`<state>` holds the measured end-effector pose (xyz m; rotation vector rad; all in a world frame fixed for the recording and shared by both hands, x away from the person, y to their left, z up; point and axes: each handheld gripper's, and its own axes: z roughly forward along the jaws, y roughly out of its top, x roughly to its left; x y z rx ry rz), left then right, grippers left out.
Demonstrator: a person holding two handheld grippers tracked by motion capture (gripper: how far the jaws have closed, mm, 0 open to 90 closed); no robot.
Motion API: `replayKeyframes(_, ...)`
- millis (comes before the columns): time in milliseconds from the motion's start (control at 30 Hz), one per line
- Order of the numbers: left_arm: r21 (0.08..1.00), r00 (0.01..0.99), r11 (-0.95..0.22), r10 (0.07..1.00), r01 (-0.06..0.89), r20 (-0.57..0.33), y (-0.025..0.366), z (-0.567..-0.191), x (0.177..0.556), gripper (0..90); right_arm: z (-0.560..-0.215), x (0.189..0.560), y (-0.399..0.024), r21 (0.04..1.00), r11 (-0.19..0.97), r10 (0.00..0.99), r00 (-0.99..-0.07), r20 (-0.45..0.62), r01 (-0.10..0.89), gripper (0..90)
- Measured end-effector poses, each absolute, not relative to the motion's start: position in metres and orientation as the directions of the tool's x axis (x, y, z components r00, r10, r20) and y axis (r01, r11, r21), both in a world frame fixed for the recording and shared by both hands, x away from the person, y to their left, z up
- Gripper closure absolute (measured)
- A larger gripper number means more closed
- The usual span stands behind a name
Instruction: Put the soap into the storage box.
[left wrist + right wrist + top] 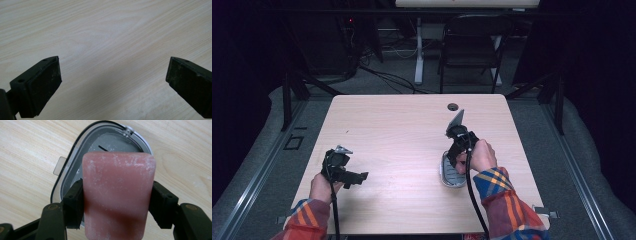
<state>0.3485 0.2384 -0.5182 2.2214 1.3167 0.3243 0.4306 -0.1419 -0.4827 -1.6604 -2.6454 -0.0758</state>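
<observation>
Pale wood-grain counter (387, 125) — the right claw (117, 202) clamps a rounded, dusty pink soap bar (117, 195) over a grey oval soap dish (75, 165); the left claw (112, 75) gapes apart.

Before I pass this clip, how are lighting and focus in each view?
High view: table evenly lit, surroundings nearly black, detail soft. Left gripper view: wood grain sharp, a faint shadow between the wide-apart jaws of the left gripper. Right gripper view: pink soap bar in the right gripper fairly sharp, shaded across its lower part; soap dish beneath in focus.
</observation>
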Motion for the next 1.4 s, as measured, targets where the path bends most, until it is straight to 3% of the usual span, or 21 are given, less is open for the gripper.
replayKeyframes(500, 0.555, 0.497, -0.384, 0.866, 0.738, -0.063, 0.238, -0.518, 0.348, 0.1, -0.492, 0.437, -0.137, -0.028, 0.41, 0.911, -0.408, 0.062, 0.912, 35.7)
replayKeyframes(833, 0.555, 0.497, -0.382, 0.865, 0.739, -0.065, 0.238, -0.518, 0.348, 0.1, -0.483, 0.43, -0.146, 0.054, 0.391, 0.91, -0.395, 0.125, 0.919, 42.5)
replayKeyframes(1067, 0.556, 0.5, -0.383, 0.863, 0.738, -0.068, 0.238, -0.518, 0.348, 0.1, -0.466, 0.418, -0.153, 0.153, 0.443, 0.878, -0.462, 0.127, 0.883, 41.4)
replayKeyframes(1233, 0.558, 0.501, -0.382, 0.862, 0.737, -0.071, 0.238, -0.518, 0.348, 0.1, -0.454, 0.406, -0.16, 0.202, 0.51, 0.841, -0.534, 0.087, 0.836, 36.4)
replayKeyframes(1400, 0.561, 0.506, -0.384, 0.86, 0.733, -0.072, 0.237, -0.518, 0.348, 0.1, -0.441, 0.391, -0.172, 0.269, 0.557, 0.81, -0.586, 0.037, 0.786, 24.1)
